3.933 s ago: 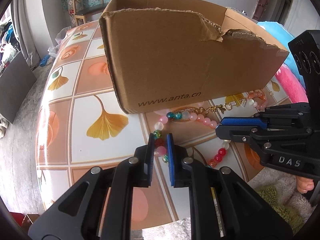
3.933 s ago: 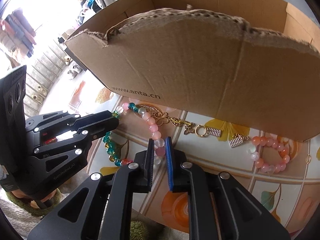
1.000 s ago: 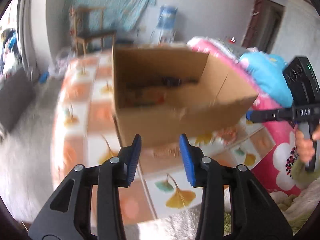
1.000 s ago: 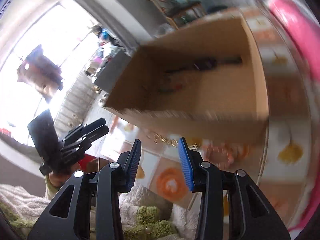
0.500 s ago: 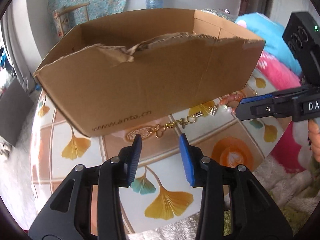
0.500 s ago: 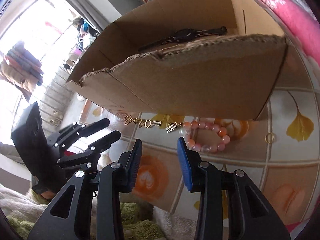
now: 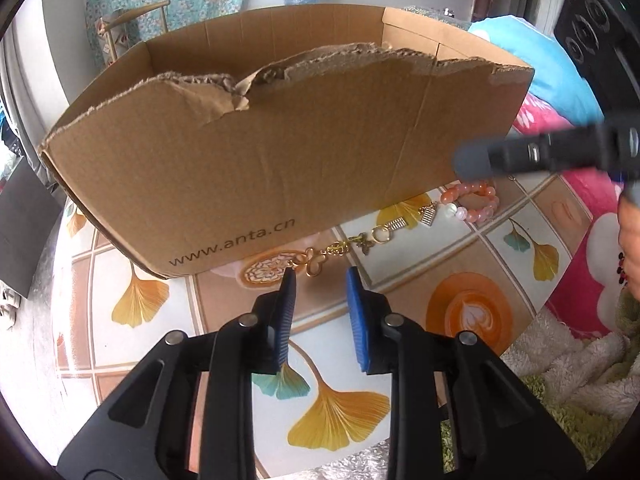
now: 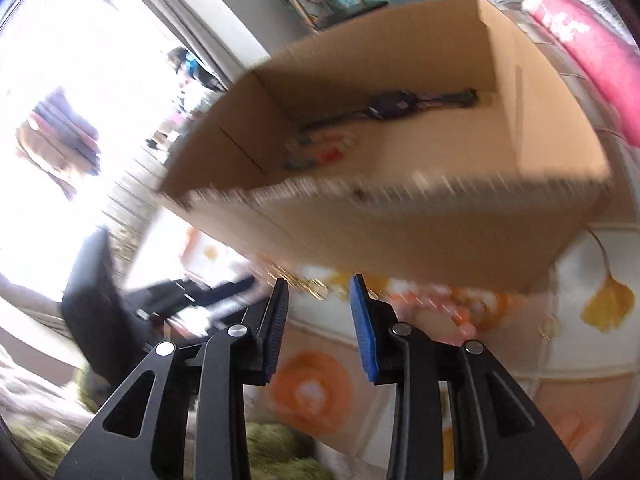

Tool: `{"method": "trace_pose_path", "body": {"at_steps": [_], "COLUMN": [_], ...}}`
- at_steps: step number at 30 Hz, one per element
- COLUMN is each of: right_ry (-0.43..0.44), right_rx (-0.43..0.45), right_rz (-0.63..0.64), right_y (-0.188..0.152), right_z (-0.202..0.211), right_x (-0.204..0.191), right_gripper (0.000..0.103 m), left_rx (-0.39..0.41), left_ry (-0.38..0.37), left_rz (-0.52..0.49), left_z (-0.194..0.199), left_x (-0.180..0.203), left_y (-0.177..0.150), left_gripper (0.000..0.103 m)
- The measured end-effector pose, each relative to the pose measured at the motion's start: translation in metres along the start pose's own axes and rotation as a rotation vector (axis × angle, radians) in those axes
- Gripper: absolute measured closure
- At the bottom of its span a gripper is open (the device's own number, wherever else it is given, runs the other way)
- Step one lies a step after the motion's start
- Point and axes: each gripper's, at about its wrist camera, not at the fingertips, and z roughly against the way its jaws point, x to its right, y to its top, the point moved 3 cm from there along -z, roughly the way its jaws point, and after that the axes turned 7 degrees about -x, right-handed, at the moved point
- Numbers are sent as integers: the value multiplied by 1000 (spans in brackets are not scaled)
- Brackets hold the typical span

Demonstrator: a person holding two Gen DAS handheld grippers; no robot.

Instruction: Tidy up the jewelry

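A gold charm chain [image 7: 340, 247] lies on the tiled table [image 7: 472, 264] against the front of a torn cardboard box [image 7: 280, 152]. An orange-pink bead bracelet [image 7: 474, 199] lies at the chain's right end. My left gripper [image 7: 320, 280] hovers just short of the chain's left end; its jaws are closing with nothing between them. The right gripper [image 8: 319, 286] is also closing on nothing, above the blurred chain [image 8: 312, 285] and left of the bracelet [image 8: 452, 308]. Inside the box [image 8: 520, 120] lie a black watch [image 8: 400, 106] and a colourful bead string [image 8: 320, 152].
The right gripper [image 7: 520, 156] shows as a dark blur across the box's right corner. A pink floral cushion [image 7: 580, 240] and a green shaggy rug [image 7: 560, 400] border the table. A wooden chair [image 7: 128, 28] stands behind the box.
The colourful bead string that both grippers held earlier now lies in the box. Both grippers came down to the table in front of the box, and both pairs of jaws have narrowed.
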Motion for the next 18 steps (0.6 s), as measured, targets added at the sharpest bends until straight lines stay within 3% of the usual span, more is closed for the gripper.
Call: {"method": "trace_pose_path", "body": {"at_steps": [5, 11, 18], "right_ry": [122, 132, 124], "right_rx": [-56, -61, -45], "right_rz": [4, 16, 6], "right_y": [13, 23, 18], "right_z": [-27, -48, -48], "right_x": [-16, -24, -23], "right_gripper": [71, 78, 79], "left_rx": [1, 11, 28], "left_ry": [-11, -12, -6], "left_rz": [10, 15, 7], "left_z": [0, 2, 2], "left_x": [-2, -3, -5], "left_y": [0, 0, -3], "left_gripper": [78, 78, 78]}}
